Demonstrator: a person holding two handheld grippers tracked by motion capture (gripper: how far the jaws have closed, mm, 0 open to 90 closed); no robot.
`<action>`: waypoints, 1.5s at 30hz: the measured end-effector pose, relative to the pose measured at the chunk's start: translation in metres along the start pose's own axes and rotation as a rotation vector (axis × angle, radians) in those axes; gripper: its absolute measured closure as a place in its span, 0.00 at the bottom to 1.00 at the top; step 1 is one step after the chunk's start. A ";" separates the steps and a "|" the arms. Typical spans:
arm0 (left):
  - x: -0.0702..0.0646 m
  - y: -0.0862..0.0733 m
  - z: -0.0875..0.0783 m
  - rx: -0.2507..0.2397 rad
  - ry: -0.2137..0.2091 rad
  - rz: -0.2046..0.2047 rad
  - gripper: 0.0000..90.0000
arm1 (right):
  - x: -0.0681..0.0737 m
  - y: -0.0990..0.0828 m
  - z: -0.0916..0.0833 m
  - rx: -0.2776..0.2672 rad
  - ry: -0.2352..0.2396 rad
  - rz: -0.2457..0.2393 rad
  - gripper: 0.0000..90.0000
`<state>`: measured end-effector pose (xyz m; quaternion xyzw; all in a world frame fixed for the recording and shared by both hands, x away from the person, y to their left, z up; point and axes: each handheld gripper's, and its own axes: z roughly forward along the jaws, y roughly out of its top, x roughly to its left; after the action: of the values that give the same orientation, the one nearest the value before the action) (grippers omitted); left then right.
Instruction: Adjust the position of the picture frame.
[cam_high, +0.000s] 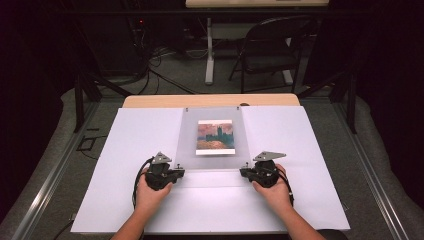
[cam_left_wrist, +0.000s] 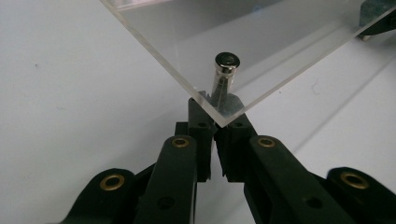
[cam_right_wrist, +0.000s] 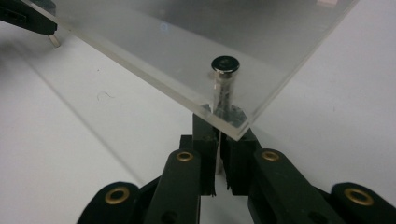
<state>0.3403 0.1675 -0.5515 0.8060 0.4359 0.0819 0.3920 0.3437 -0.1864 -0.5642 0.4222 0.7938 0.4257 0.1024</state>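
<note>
Lying over a painted print (cam_high: 215, 136), the clear sheet (cam_high: 212, 120) has steel pins (cam_left_wrist: 226, 70) at its near corners. Each hand-held gripper, left (cam_high: 181, 173) and right (cam_high: 243, 173), is closed on a pin.

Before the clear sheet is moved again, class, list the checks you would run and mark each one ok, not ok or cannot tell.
1. Left gripper closed at a near corner of the clear sheet: ok.
2. Right gripper closed at the other near corner: ok.
3. Metal stud sits through the left corner: ok.
4. Stud at the right corner: ok.
5. Picture lies square under the sheet: ok.
6. Far-edge fixings free: cannot tell.
</note>
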 end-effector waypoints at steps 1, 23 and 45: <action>0.000 0.000 0.000 0.000 0.000 0.000 0.94 | 0.000 0.000 0.000 0.000 0.000 0.000 0.94; -0.007 -0.004 -0.011 -0.028 -0.007 -0.011 0.63 | 0.007 0.000 -0.009 0.013 -0.028 -0.048 0.69; -0.011 -0.017 -0.046 -0.098 0.058 0.072 0.41 | 0.015 -0.012 -0.051 0.000 -0.087 -0.141 0.47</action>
<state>0.3009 0.1906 -0.5300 0.7982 0.4135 0.1404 0.4150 0.3009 -0.2078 -0.5387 0.3834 0.8163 0.3987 0.1665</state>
